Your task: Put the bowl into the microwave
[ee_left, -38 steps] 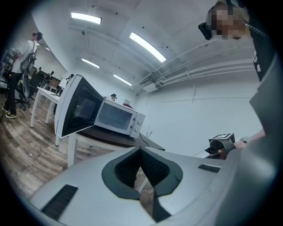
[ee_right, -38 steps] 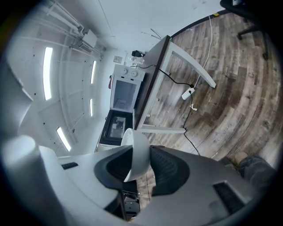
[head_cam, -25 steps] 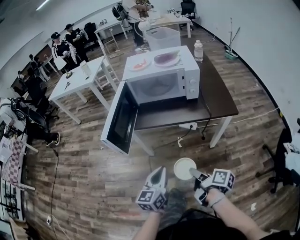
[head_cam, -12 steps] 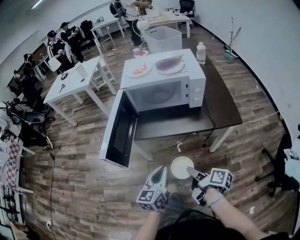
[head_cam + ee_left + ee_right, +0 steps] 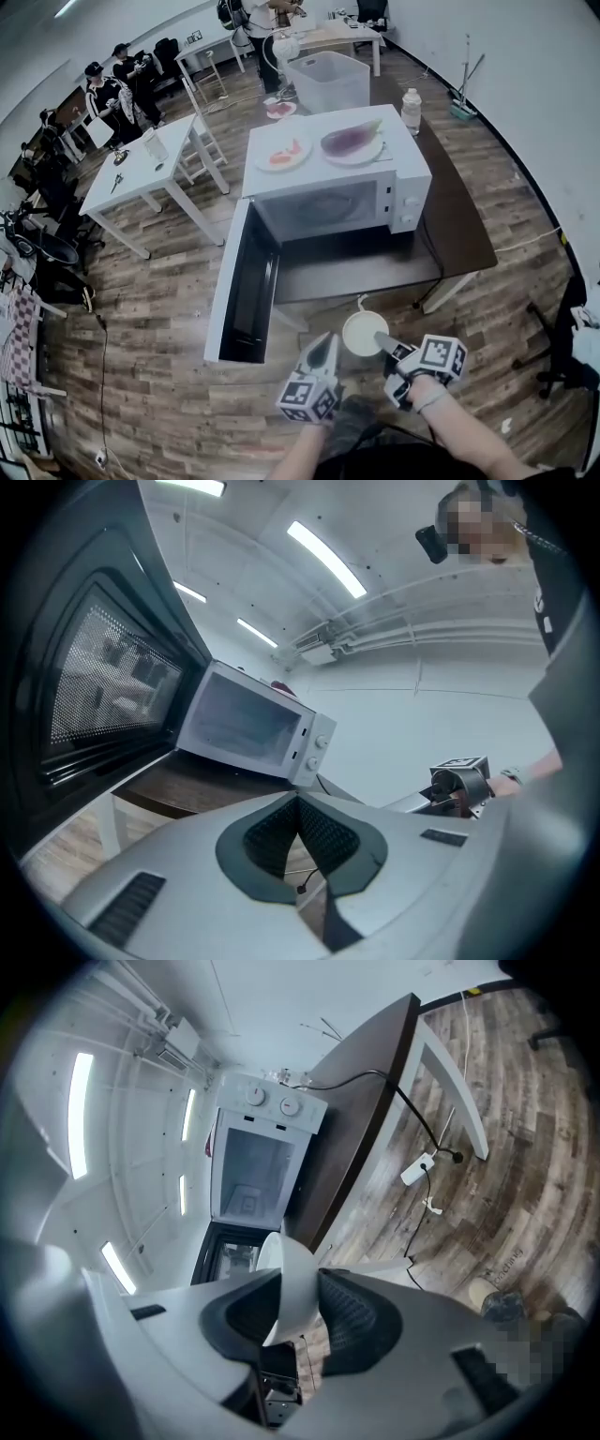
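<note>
Surface: dark table (image 5: 459,211) under microwave (image 5: 328,202); door (image 5: 246,281) swung open at its left; wood floor (image 5: 169,375) all round.
Room: office w/ white desks (image 5: 141,173), people seated well behind microwave.
Left gripper (image 5: 319,349) (image 5: 298,822): jaws pressed together, nothing gripped; held in front of microwave.
Right gripper (image 5: 380,342) (image 5: 298,1288): jaws partway apart, clamped on rim of bowl (image 5: 365,334) (image 5: 289,1274); bowl held in front of microwave, outside it.

A white round bowl (image 5: 364,333) is hanging mouth-up just in front of a white boxy microwave (image 5: 328,159), which is sitting on the dark tabletop (image 5: 461,220), its door (image 5: 246,281) standing wide open.
</note>
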Tool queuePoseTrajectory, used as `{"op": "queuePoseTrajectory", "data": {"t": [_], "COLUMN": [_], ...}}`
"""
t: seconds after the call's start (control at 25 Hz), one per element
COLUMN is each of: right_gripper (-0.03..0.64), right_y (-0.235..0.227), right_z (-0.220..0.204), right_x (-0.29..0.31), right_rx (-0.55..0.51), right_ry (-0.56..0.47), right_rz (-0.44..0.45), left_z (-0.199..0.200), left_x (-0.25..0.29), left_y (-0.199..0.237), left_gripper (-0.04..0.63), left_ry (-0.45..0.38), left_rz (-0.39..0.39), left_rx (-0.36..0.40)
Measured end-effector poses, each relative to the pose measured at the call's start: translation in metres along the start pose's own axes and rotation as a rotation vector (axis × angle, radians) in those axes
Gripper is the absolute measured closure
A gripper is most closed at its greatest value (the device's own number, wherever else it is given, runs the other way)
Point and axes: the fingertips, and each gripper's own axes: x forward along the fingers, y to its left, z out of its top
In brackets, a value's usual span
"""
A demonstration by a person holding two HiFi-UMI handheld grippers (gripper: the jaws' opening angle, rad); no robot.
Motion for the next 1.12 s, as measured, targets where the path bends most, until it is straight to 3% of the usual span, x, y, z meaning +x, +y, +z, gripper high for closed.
{"op": "queuePoseTrajectory", "data": {"t": [0.56,0.92,1.12], "right_gripper": [0.500,0.500,0.500], "right_y": [0.023,0.029,0.032], "right_z": [0.039,0.066,0.086], "right_x": [0.067,0.099,0.119], "right_rx": [0.003,0.004,-0.007], "right_ry": [-0.031,-0.040,-0.038], "right_rz": [0.009,0.002,0.015], "left_z": [0.028,0.037,0.044], "left_x": [0.048,0.069,0.087], "left_y": [0.050,0.075,0.081], "left_gripper": [0.595,0.594,0.594], "left_ry": [-0.044,-0.089,-0.111], "left_rz": [-0.025,0.013,0.028], "left_rx": [-0.015,-0.050,0.019]}}
